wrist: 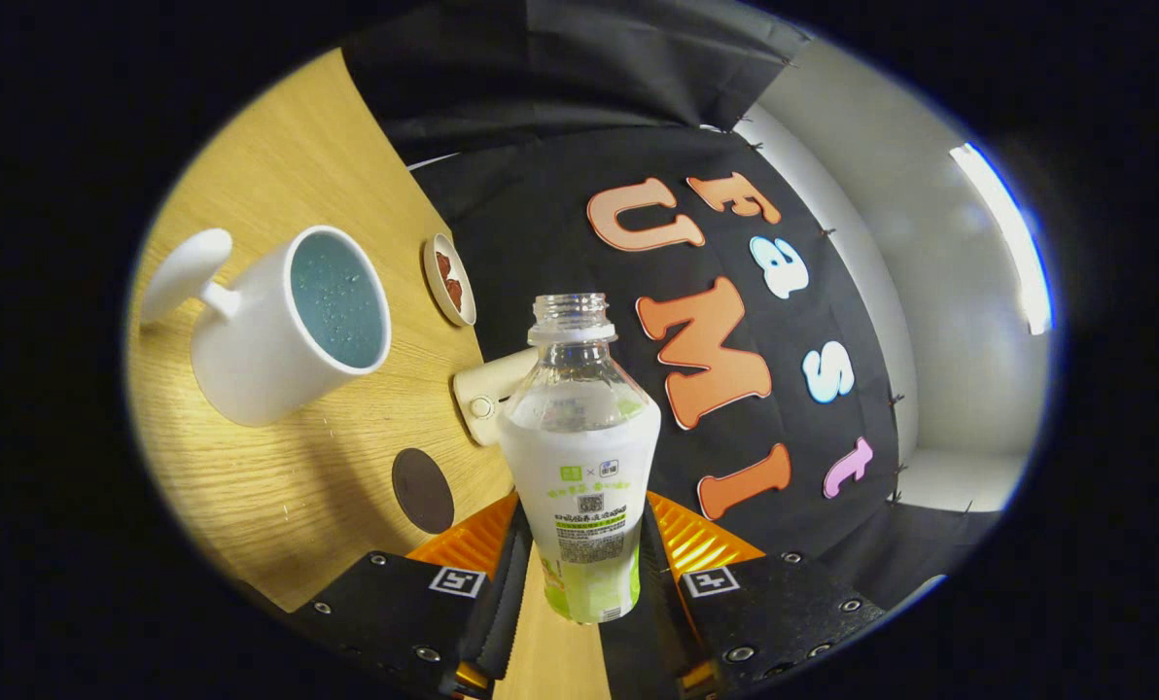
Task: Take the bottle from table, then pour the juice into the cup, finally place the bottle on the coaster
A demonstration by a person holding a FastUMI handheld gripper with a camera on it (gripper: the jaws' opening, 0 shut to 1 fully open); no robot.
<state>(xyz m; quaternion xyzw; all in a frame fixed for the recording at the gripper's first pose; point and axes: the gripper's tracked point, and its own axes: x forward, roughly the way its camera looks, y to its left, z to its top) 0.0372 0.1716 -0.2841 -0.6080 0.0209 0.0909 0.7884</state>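
My gripper is shut on a clear uncapped bottle with a white and green label, both fingers pressed against its lower body. The bottle is lifted and tipped over sideways with the whole view, its open neck pointing away from me. Its upper part looks clear. A white cup with a thick handle stands on the wooden table, beyond the fingers and off to the bottle's side; its blue inside holds liquid with small bubbles. A dark round coaster lies on the table just ahead of one finger.
A small white dish with brown pieces sits near the table's far edge by the black cloth wall. A cream-coloured object lies on the table behind the bottle, partly hidden by it.
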